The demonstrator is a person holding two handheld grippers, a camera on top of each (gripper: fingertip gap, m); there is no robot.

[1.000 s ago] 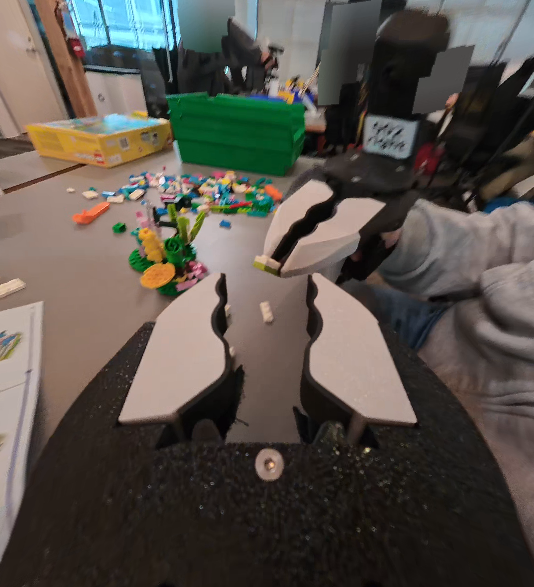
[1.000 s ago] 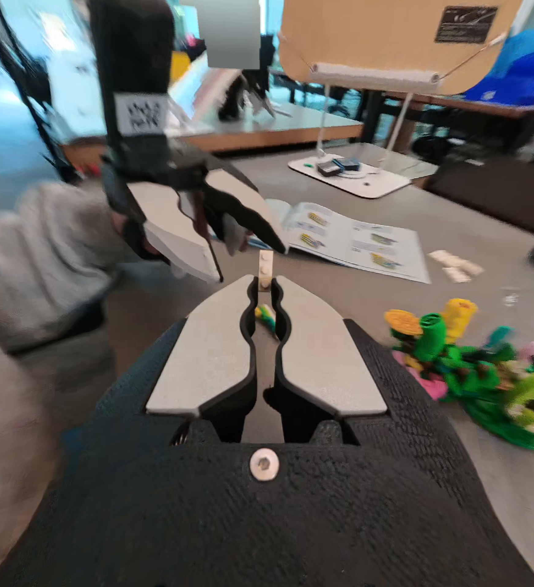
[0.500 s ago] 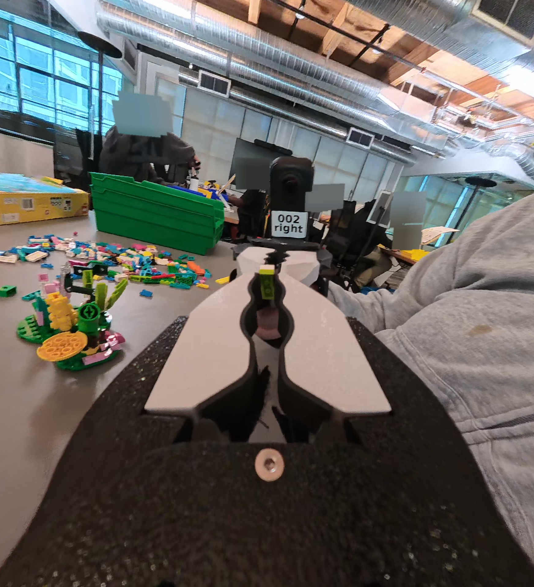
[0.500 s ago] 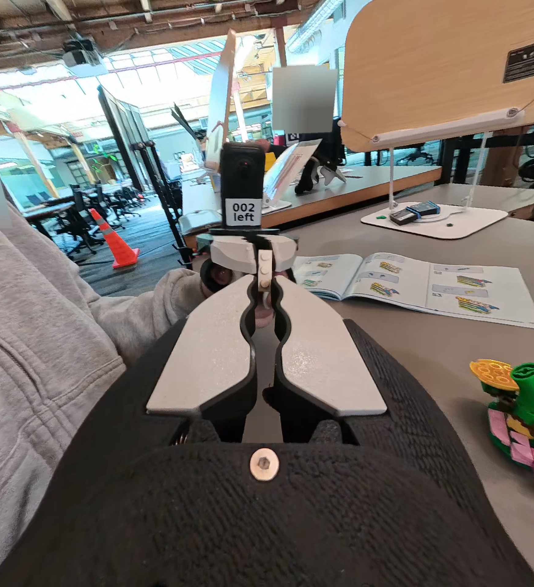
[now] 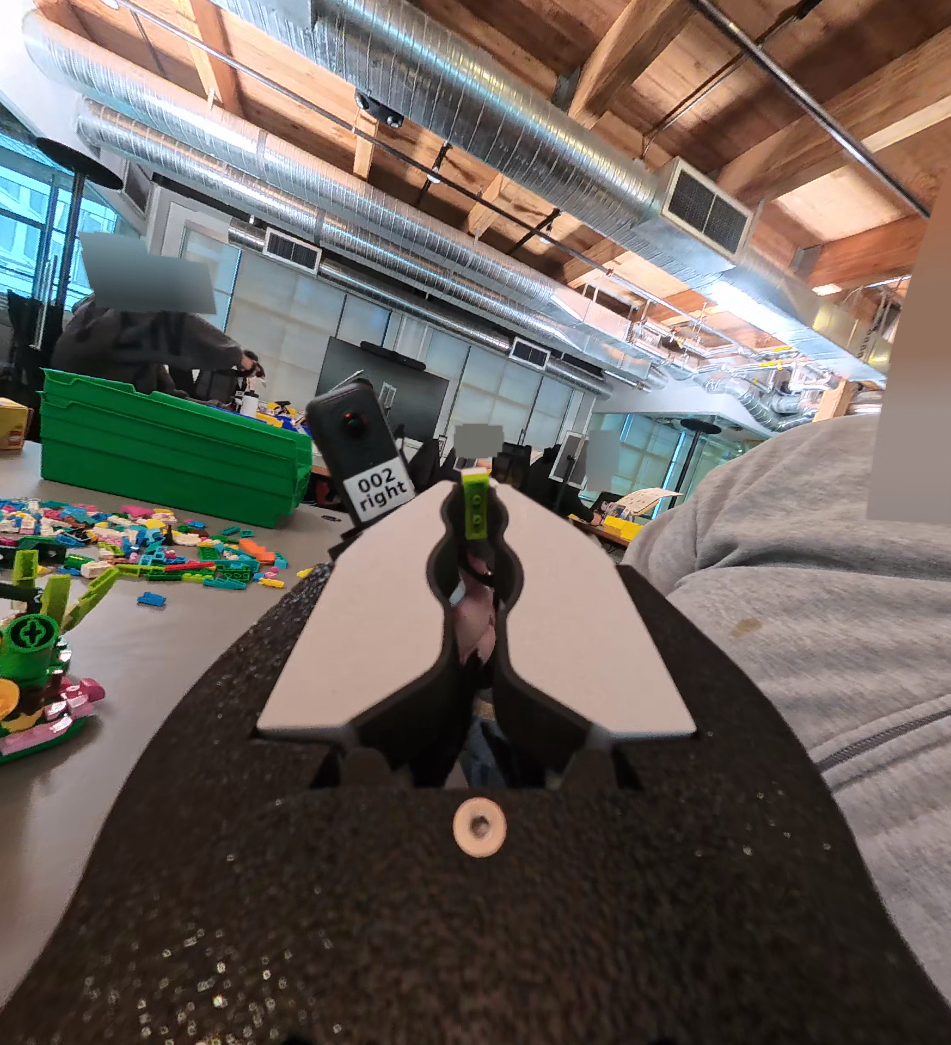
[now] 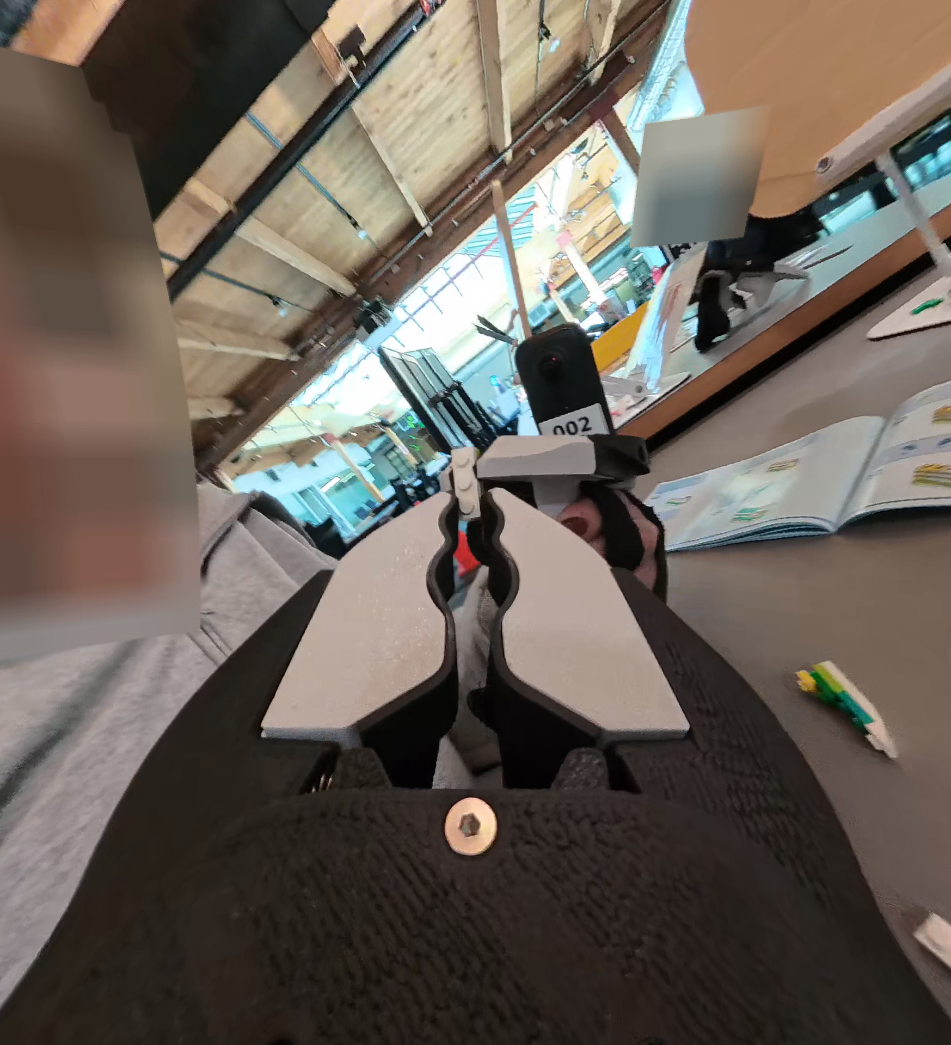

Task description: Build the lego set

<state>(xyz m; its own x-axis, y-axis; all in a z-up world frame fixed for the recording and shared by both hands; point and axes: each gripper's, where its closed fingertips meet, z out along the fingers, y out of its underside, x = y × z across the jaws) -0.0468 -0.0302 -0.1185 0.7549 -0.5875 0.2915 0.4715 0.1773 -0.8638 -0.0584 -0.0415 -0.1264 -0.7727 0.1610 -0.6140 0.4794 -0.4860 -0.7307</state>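
**Two grippers closed on small brick plates, raised above the grey table**

Two grippers meet tip to tip in front of your grey sweatshirt (image 5: 801, 622). Your left gripper (image 5: 476, 497) is nearly closed, its pads pressed on a lime-green plate (image 5: 476, 506) that stands upright at the fingertips. Your right gripper (image 6: 468, 497) is likewise nearly closed and pinches a light grey plate (image 6: 466, 486) at its tips; the left gripper's fingers lie crosswise just beyond that plate.

To the left of the left gripper, the grey table (image 5: 190, 639) carries a flower model of bricks (image 5: 9, 667), with a scatter of loose coloured bricks (image 5: 122, 543) and stacked green bins (image 5: 167, 452) farther ahead. To the right of the right gripper lie an open instruction booklet (image 6: 835, 469) and a small green and white brick assembly (image 6: 840, 701). Overhead run timber beams and silver ducts (image 5: 461, 113); glazed walls close the room behind.
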